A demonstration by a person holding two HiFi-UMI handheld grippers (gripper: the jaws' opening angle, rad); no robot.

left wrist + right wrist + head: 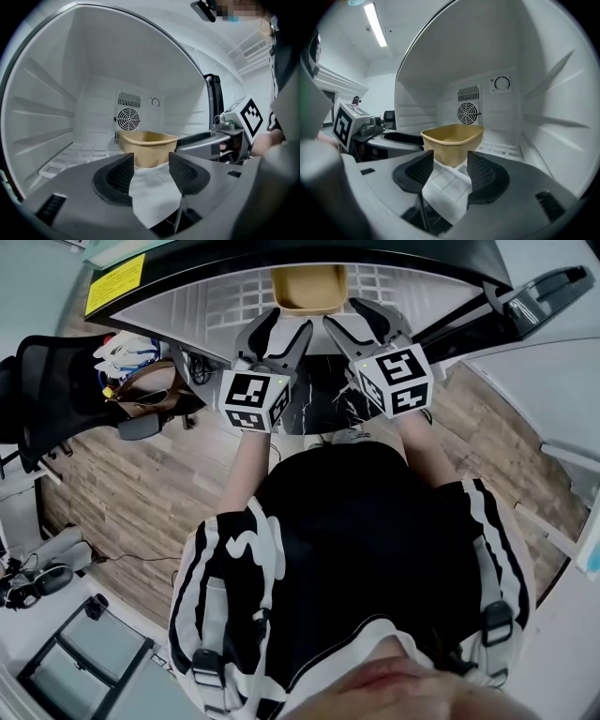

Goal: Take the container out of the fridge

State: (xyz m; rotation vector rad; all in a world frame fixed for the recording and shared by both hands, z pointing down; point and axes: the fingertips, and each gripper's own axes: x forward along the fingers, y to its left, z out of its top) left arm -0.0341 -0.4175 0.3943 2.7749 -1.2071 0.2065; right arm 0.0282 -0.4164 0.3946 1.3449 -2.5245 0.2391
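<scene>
Two tongs were open and held nothing. Your left tongs (151, 163) pointed into the white fridge (44, 112). The tan container (147, 145) sat on the fridge shelf (502, 149), just ahead of both. Your right tongs (450, 161) pointed in beside them.

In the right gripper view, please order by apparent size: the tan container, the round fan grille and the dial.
1. tan container, also nearest the camera
2. round fan grille
3. dial, somewhat smaller than the grille; both on the back wall
</scene>
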